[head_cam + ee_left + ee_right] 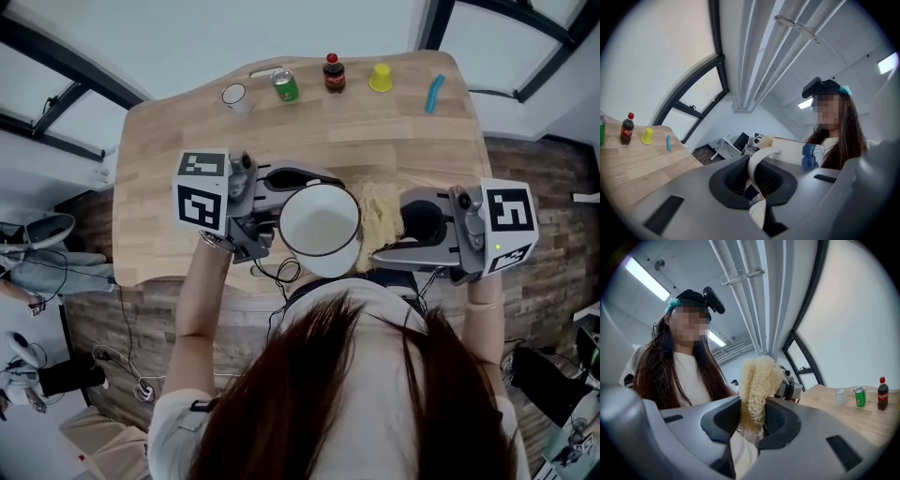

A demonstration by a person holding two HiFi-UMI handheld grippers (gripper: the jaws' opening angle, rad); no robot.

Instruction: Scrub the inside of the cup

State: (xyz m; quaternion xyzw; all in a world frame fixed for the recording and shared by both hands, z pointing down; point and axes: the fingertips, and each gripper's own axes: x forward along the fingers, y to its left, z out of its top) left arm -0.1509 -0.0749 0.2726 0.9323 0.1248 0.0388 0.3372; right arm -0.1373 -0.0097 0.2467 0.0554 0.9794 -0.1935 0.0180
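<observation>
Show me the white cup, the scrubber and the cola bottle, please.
white cup (319, 228): head view, inner bottom.
scrubber (758, 380): right gripper view, fibrous middle.
cola bottle (333, 75): head view, dark body.

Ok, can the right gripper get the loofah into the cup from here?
Probably yes. The right gripper, shut on the loofah, sits just beside the cup; its mouth is open and uncovered, and the left gripper grips the handle opposite.

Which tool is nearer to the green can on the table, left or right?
Left. The left tool, holding the white cup, sits almost directly below the green can in the head view; the right tool, holding the loofah, is farther off to the right.
</observation>
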